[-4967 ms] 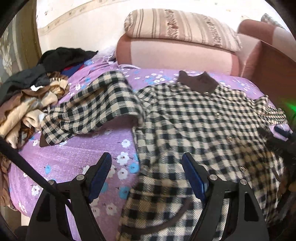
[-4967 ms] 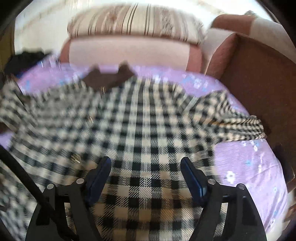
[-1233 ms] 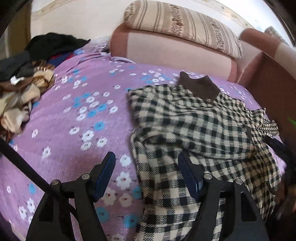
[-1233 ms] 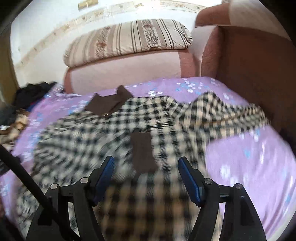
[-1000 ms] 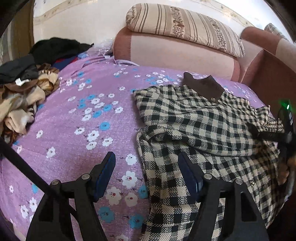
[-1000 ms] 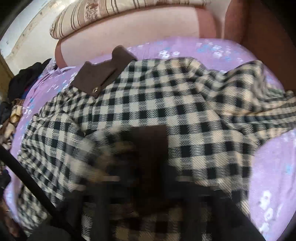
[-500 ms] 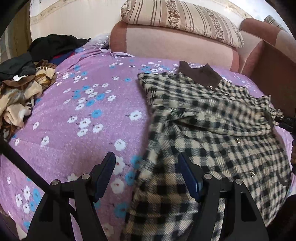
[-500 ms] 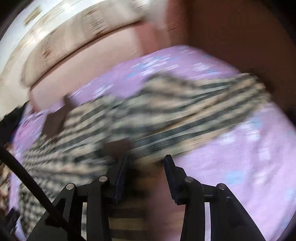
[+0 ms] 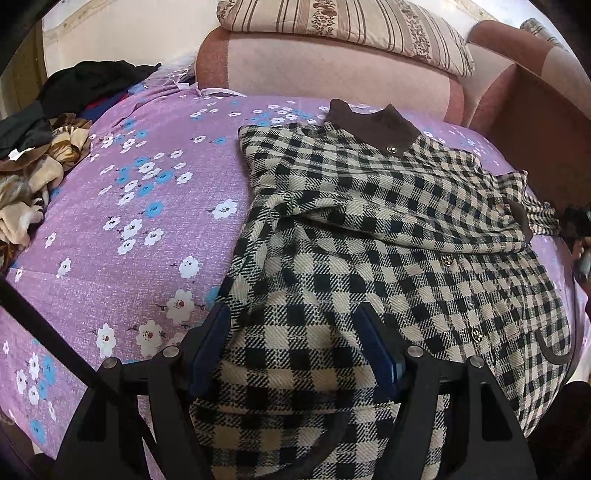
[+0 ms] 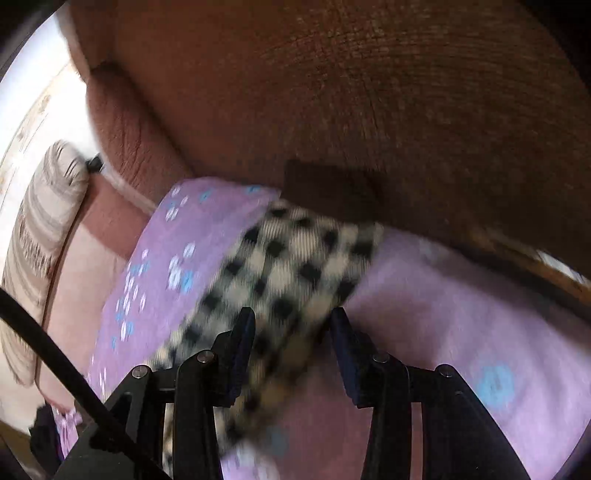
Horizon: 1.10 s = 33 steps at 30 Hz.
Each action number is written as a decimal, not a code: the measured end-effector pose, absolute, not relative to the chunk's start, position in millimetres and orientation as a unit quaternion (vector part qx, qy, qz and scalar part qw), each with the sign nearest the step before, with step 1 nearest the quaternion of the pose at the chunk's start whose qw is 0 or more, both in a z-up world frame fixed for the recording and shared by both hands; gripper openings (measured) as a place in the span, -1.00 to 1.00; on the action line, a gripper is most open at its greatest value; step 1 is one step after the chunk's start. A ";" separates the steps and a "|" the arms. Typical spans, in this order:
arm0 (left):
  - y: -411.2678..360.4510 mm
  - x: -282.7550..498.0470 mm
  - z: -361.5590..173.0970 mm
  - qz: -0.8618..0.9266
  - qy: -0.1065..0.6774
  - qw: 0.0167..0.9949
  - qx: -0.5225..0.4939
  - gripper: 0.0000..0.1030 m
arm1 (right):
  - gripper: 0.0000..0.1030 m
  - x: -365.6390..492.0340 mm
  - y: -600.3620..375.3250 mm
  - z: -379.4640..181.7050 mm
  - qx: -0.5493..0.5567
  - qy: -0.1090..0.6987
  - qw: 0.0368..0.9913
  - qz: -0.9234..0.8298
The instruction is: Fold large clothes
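A black-and-cream checked coat [image 9: 369,236] with a brown collar [image 9: 373,123] lies on the purple flowered bedspread [image 9: 140,229]. Its left sleeve is folded across the chest. My left gripper [image 9: 295,343] is open, with the coat's lower left hem between its fingers. In the blurred right wrist view, the coat's right sleeve [image 10: 288,273] with a brown cuff [image 10: 328,184] lies toward the brown armrest. My right gripper [image 10: 291,332] is open, its fingers astride the sleeve. The right gripper also shows at the far right edge of the left wrist view [image 9: 580,236].
A pile of clothes [image 9: 33,155] lies at the bed's left. A pink sofa back [image 9: 332,77] with a striped cushion [image 9: 343,22] runs behind. A brown armrest [image 10: 369,92] rises close on the right, right beside the sleeve.
The coat's left sleeve has been folded over the chest. My left gripper has come down over the hem. My right gripper has swung right and down to the right sleeve, with its jaws narrower than before.
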<state>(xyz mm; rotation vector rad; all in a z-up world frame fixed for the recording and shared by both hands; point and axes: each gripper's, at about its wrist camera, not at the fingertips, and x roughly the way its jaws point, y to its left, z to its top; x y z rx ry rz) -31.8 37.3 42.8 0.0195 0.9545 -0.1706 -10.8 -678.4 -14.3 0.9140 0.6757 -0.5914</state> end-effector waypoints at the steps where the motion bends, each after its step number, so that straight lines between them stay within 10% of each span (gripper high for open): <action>1: 37.0 -32.0 43.0 -0.081 0.459 0.884 0.007 0.34 | -0.21 -9.2 -681.2 -14.5 0.431 0.313 0.800 -0.278; 3: 38.9 -32.3 43.6 -0.079 0.459 0.885 0.002 0.34 | -0.88 -0.2 -688.6 -14.9 0.433 0.323 0.792 -0.284; 6: 43.1 -35.9 45.2 -0.077 0.455 0.887 0.001 0.34 | -0.88 10.1 -683.6 7.1 0.413 0.318 0.811 -0.266; 15: 78.5 -65.2 65.9 -0.069 0.420 0.904 -0.038 0.34 | -0.89 59.1 -443.8 118.1 0.163 0.335 0.927 -0.045; 24: 153.1 -93.4 97.3 -0.028 0.378 0.921 -0.088 0.34 | -0.56 12.9 -132.0 35.5 -0.093 0.445 0.850 0.264; 33: 101.2 -36.9 88.2 -0.106 0.399 0.906 -0.090 0.44 | -0.28 -34.7 -210.2 35.2 -0.071 0.447 0.870 0.193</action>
